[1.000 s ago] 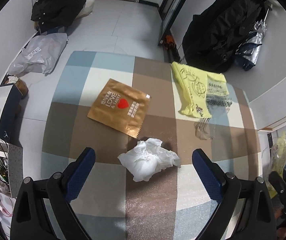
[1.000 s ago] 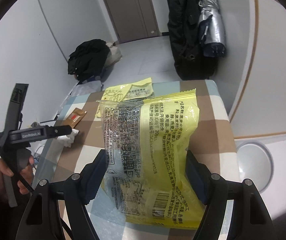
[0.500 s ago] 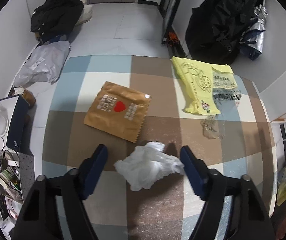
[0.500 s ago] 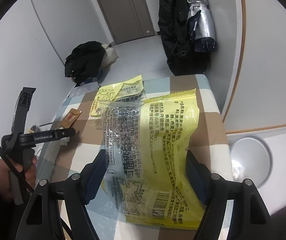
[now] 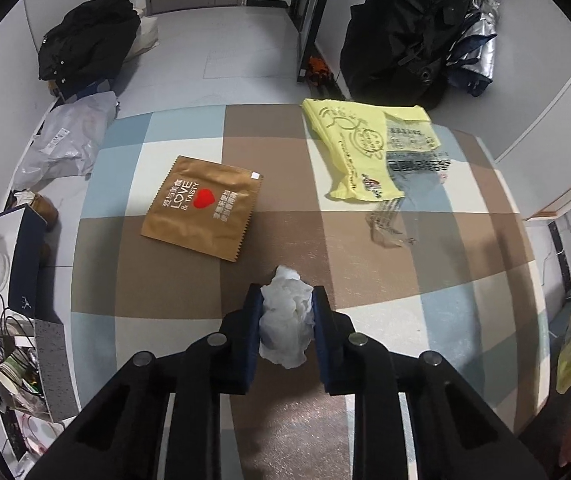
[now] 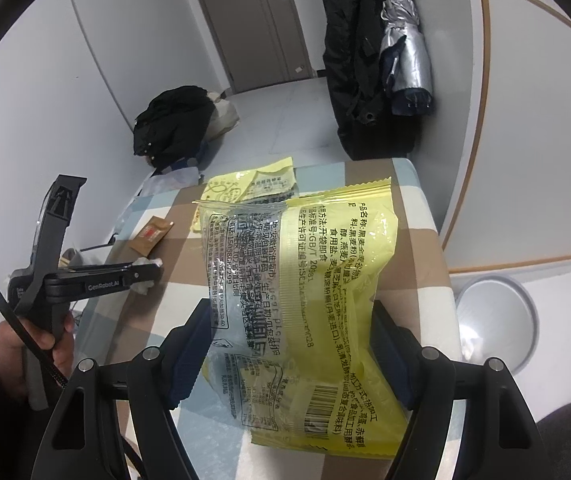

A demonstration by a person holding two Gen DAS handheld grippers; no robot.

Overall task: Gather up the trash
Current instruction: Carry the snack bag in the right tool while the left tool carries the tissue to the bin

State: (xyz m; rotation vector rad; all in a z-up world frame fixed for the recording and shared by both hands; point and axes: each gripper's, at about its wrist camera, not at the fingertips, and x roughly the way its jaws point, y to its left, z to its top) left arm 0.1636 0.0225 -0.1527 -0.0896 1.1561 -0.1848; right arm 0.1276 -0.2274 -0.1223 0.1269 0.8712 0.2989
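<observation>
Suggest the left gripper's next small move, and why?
Probably lift straight up. The left gripper is shut on the crumpled tissue, which looks pinched between both pads just above the checked tablecloth. The right gripper already holds the yellow snack bag.

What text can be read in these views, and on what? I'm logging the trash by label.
"LOVE & TASTY", with a red heart: brown packet on the table.
"GenRobot.AI": side of the left claw, which grips the white tissue.
"GB/T 20981": back of the yellow wrapper in the right claw; also a barcode. Its Chinese print is too dense to quote.
Flat yellow bag: print too blurred.
</observation>
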